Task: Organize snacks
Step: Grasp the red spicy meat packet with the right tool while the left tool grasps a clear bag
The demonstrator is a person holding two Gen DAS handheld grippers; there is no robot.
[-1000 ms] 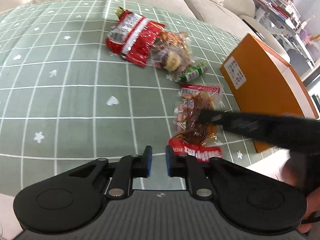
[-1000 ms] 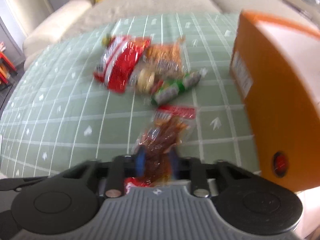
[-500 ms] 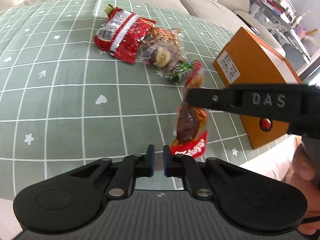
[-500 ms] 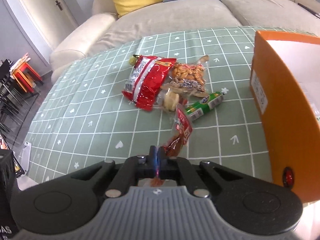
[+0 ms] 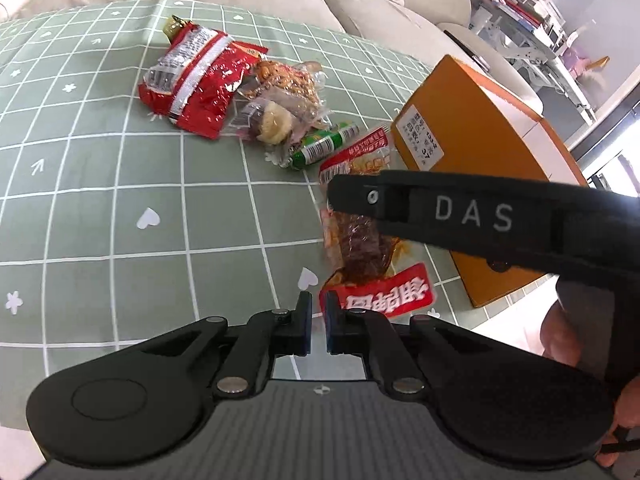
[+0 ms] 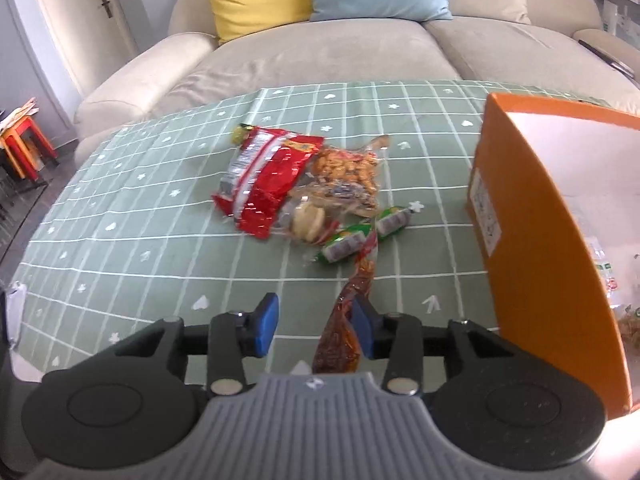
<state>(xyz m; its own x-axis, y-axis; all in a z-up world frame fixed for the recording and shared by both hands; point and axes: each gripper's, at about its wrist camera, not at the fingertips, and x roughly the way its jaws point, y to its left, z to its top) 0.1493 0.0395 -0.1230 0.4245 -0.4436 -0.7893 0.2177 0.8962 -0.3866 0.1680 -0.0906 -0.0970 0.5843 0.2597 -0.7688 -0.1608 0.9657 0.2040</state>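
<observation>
Change: the right gripper point(image 6: 312, 324) has just been opening; half a second back it pinched the clear packet of dark snack point(image 6: 346, 320) tight, now its blue pads stand apart, with the packet between them.
Packet now: hanging or leaning against the right-hand pad only; the other pad is clear of it. In the left wrist view its red printed end point(image 5: 386, 292) sits low, near the cloth.
Meaning: looks like a release short of the orange box point(image 6: 532, 240), not over its open top; I judge the packet still needs a fresh grip or a carry to the box.
Left gripper point(image 5: 316, 322): jaws narrowed to a slit, nothing between them, poised just beside the packet's red end.
Other snacks: red bag point(image 5: 196, 80), clear bag of nuts and biscuits point(image 5: 280, 100) and small green roll point(image 5: 320, 146) lie bunched mid-table, untouched.
Box: on the right side of the table, open, with a few packets showing inside at its near end.
Surface: green cloth point(image 5: 120, 220) with white grid, hearts and stars.
Room: beige sofa point(image 6: 320, 52) behind the table, yellow and blue cushions on it; a door and orange stools at far left.
</observation>
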